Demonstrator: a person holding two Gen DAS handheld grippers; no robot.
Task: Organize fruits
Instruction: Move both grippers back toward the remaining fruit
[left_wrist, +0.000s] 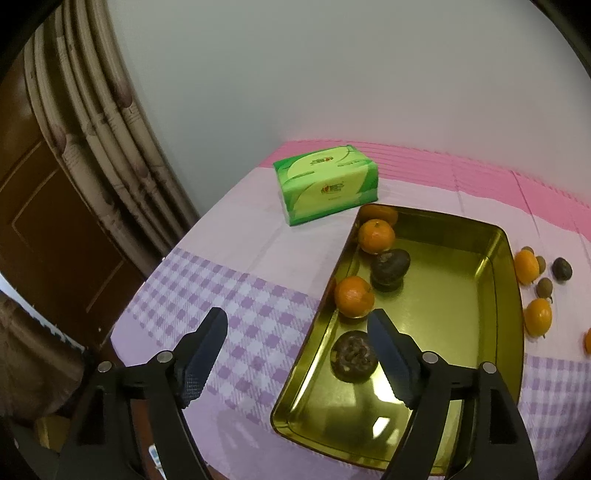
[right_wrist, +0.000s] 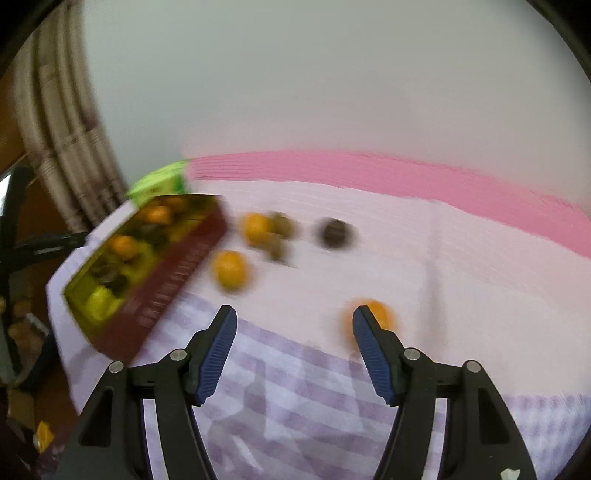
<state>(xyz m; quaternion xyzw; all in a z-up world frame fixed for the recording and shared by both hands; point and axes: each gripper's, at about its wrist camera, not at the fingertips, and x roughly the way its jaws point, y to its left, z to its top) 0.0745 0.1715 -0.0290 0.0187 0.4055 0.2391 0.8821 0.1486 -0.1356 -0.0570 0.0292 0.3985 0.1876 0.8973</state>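
Observation:
A gold metal tray holds two oranges, a dark avocado-like fruit and a brown wrinkled fruit. My left gripper hangs open over the tray's left rim, nothing between its fingers. Right of the tray lie loose oranges and small brown fruits. In the blurred right wrist view the tray sits at left. My right gripper is open and empty above the cloth, one orange just behind its right finger, more oranges and a dark fruit beyond.
A green tissue pack stands behind the tray on the pink and purple checked tablecloth. The table's left edge falls off toward a curtain and a brown door. A wall rises behind the table.

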